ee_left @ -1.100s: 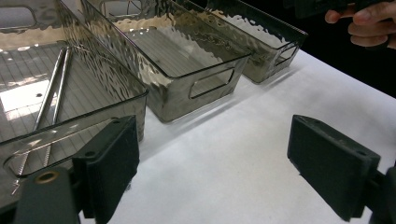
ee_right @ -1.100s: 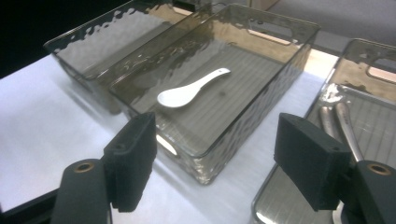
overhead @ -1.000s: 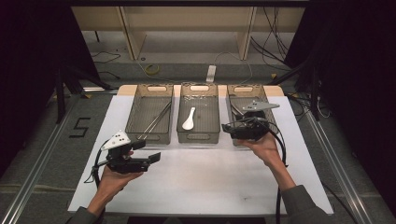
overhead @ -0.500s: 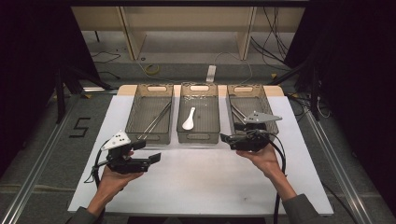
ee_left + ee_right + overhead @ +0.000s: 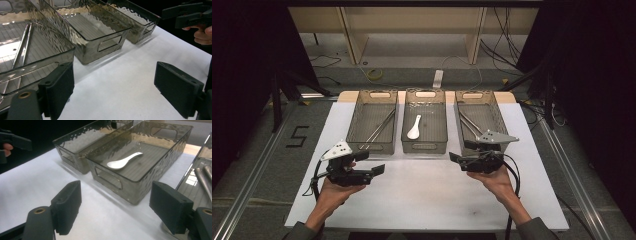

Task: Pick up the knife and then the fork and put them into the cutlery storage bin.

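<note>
Three smoky clear bins stand in a row at the back of the white mat. The left bin holds thin metal rods. A white spoon lies in the middle bin. The right bin holds metal utensils. My left gripper hovers open in front of the left bin. My right gripper sits low before the right bin; its jaws have just been opening, with nothing between them.
The white mat covers the table in front of the bins. Beyond the table's far edge are a shelf frame and cables on the floor. A "5" mark lies on the floor at the left.
My right hand has drawn back from over the right bin, toward me and downward, and its jaws stand a little wider. The left hand has stayed put.
</note>
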Demonstrator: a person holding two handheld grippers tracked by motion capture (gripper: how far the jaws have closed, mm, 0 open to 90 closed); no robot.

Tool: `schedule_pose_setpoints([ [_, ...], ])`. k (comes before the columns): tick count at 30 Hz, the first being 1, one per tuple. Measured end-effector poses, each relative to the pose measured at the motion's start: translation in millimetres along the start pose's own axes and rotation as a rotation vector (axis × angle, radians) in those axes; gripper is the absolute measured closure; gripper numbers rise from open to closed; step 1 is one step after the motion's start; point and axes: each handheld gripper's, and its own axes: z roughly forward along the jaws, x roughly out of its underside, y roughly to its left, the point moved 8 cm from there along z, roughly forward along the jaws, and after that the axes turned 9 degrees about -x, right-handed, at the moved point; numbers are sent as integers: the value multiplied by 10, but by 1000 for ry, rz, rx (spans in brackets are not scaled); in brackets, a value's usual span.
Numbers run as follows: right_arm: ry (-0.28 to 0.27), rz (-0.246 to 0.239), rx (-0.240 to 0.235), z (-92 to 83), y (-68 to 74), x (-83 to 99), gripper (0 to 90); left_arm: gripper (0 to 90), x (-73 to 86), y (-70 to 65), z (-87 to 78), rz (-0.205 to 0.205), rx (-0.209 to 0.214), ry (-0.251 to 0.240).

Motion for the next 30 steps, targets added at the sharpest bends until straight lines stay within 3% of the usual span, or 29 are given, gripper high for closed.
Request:
schedule_pose_setpoints([
  [16,-54,7,-1,-190,84,246,250,160,1,-8,0,-1,8,2],
  [30,-64,32,19,-319,108,432,230,160,8,-23,-5,-6,19,1],
])
